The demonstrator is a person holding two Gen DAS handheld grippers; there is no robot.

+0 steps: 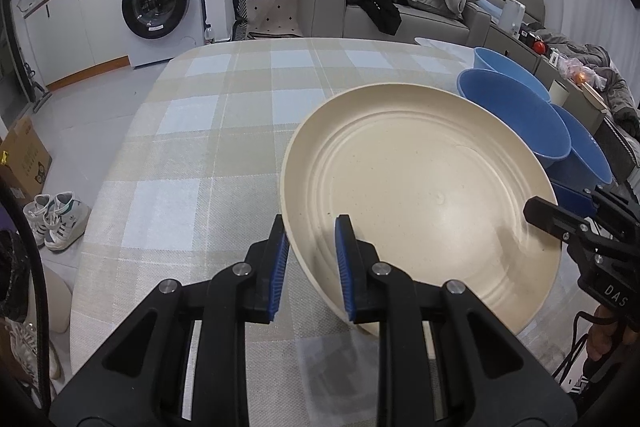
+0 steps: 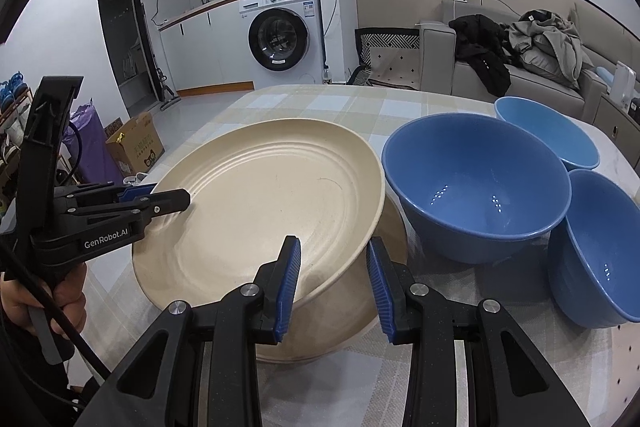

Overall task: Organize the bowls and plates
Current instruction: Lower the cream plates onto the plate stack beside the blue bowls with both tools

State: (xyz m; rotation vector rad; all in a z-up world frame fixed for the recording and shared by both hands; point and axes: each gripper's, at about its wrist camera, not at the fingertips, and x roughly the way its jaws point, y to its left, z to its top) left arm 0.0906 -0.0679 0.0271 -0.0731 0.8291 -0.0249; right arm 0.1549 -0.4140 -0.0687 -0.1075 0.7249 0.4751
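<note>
- The left tool (image 1: 310, 263) straddles the near rim of the upper cream plate (image 1: 420, 195): one blue pad lies outside the rim, the other inside the well. Whether the pads actually pinch the rim I cannot tell.
- The right tool (image 2: 332, 283) stands at a moderate gap, one pad over the upper plate's edge, the other outside it; it appears to grip nothing.
- The upper cream plate (image 2: 264, 211) sits tilted on a lower cream plate (image 2: 360, 315), which lies flat on the checked worktop (image 2: 320, 103).
- The plate looks rigid, light and smooth, probably plastic or fibre; the raised rim is the natural hold, but a glossy edge may slip under a shallow pinch.
- Beyond, to the right, three blue bowls stand close together: a large one (image 2: 476, 187), one nearer (image 2: 596, 251), one behind (image 2: 548, 131).
</note>
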